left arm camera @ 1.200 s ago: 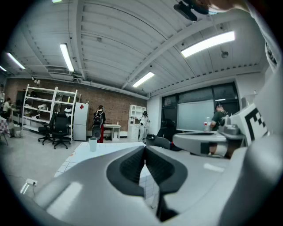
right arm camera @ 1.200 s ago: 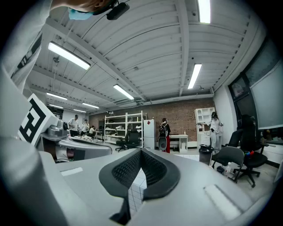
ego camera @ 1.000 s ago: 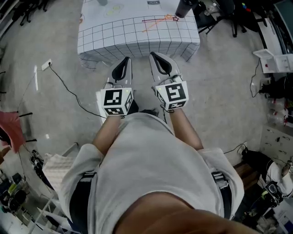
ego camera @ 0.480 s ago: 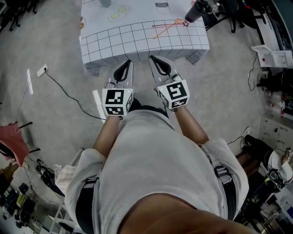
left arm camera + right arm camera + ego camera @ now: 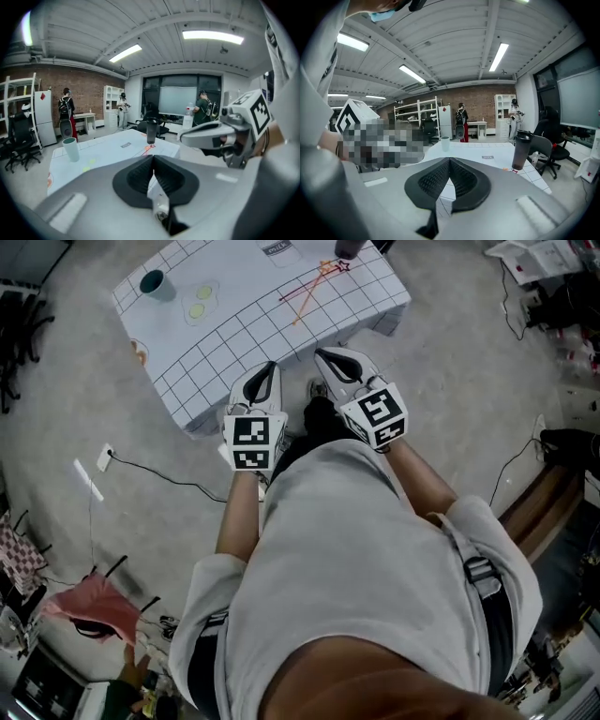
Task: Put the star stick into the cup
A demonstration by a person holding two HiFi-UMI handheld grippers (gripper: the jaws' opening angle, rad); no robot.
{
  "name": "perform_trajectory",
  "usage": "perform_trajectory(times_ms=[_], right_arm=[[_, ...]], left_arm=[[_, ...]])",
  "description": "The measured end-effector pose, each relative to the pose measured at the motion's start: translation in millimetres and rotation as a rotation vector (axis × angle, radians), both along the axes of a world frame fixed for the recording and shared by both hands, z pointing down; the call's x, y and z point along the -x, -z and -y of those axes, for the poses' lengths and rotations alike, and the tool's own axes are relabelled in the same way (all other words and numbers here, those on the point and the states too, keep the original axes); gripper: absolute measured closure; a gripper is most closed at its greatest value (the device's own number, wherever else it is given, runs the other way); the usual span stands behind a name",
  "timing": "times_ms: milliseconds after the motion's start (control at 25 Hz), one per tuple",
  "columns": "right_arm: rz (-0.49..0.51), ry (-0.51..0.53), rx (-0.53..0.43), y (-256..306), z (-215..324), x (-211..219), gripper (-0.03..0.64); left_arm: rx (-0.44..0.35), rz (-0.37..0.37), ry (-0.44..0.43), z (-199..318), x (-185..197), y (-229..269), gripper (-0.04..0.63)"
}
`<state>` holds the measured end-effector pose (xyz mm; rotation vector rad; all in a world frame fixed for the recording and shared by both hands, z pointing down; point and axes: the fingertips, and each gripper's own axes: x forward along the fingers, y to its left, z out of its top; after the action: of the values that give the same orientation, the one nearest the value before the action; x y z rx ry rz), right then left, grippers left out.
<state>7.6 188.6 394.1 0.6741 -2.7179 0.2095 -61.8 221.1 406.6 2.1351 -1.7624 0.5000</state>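
Plainly, both claws were shut tight and empty: the left claw [image 5: 269, 369] and right claw [image 5: 325, 356] hung short of the counter's [image 5: 234, 334] near edge, mid-frame. The star stick [image 5: 312, 289] lay flat at upper right, its star end just beside a dark cup [image 5: 349, 247]; a teal cup [image 5: 153, 283] stood upper left. A shallow pinch could let the thin stick slip, and a careless reach could topple the dark cup.
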Motion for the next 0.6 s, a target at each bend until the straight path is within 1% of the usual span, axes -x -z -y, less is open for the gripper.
perform_trajectory(times_ms=[80,200,320,440,520,600], right_arm=[[-0.008,-0.029,0.018,-5,19,-4,0.617],[-0.010,-0.034,0.035,-10,54,-5,0.617],[-0.008,-0.007,0.043,-15,92,-4,0.617],[-0.046,0.028,0.057,-33,134,-3,0.617],[-0.060,0.044,0.085,-47,155,-1,0.617],[-0.050,0.049,0.121,-59,175,3,0.618]], left_arm=[[0.022,0.023,-0.058,22,-6,-4,0.592],[0.052,0.062,-0.105,57,-9,-13,0.592],[0.092,0.081,-0.130,97,-8,-27,0.592],[0.147,0.094,-0.168,142,-8,-43,0.592],[0.192,0.112,-0.202,165,-8,-56,0.592],[0.241,0.144,-0.227,186,-4,-69,0.592]])
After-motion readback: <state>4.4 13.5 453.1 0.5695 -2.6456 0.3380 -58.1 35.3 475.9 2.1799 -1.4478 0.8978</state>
